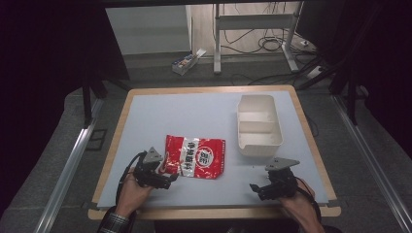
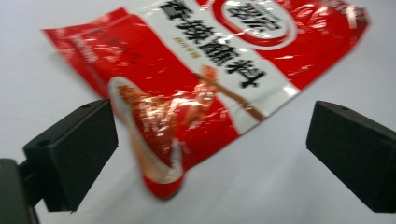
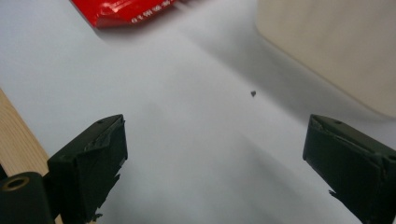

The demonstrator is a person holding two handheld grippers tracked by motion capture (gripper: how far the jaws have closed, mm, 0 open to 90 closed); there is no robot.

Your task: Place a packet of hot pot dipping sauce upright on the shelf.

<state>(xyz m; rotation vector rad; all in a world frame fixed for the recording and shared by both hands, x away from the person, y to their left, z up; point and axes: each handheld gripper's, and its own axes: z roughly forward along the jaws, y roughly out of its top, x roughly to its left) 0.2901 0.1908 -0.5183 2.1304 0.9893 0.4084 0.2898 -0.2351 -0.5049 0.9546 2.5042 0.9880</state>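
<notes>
The red seasoning packet (image 1: 196,157) lies flat on the grey worktop (image 1: 194,116), just left of the white divided container (image 1: 259,125); the left tool (image 1: 163,175) sits at the packet's near left corner, jaws spread wide and gripping nothing; in the left gripper view a curled corner of the packet (image 2: 187,98) lies between the jaws, close to the left one, with clear worktop before the right one; the right tool (image 1: 257,189) hovers near the worktop's front edge, below the container and well apart from the packet, jaws open and empty; a tiny dark speck (image 3: 253,93) lies ahead of it; nothing lies between the left tool and the packet.
</notes>
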